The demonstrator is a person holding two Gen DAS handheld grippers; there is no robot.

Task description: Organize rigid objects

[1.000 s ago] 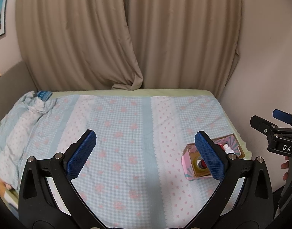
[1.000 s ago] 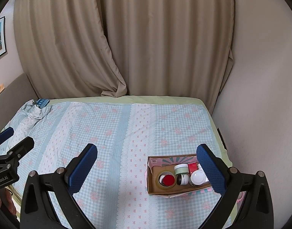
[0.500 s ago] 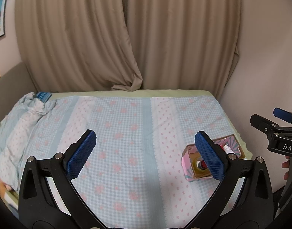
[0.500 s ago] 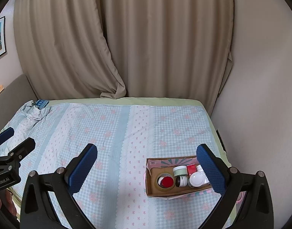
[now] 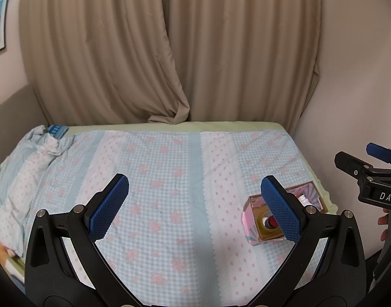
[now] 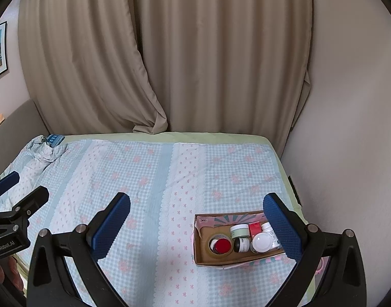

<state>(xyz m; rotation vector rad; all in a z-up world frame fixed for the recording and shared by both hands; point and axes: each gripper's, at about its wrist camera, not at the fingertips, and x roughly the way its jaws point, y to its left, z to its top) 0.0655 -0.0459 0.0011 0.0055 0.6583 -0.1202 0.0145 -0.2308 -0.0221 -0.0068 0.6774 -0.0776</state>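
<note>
- Broadly, beige curtains (image 6: 195, 56) hang behind a bed whose blue-and-pink checked bedspread (image 6: 149, 179) fills the lower half of both views; it is bunched at the far left corner, where a small blue item (image 6: 54, 139) lies.
- A cardboard box (image 6: 203, 255) with pink patterned flaps sits on the bedspread near the bed's right edge, close to the wall.
- The right gripper (image 6: 195, 226) hovers above the bed with its blue-padded fingers spread wide and holding nothing; the box lies low between them, its right end hidden behind the right finger.
- The left gripper (image 5: 195, 204) is likewise spread wide and empty, held level over the middle of the bed; the box (image 5: 254, 204) lies behind its right finger, partly covered by it.
- Each gripper shows at the edge of the other's view, side by side and well apart.
- Inside the box stand several small containers: a red-capped jar (image 6: 222, 245) inside a tape roll, a pale green jar (image 6: 239, 230), a dark jar (image 6: 241, 244), a white-lidded jar (image 6: 260, 241) and a red packet (image 6: 255, 228).
</note>
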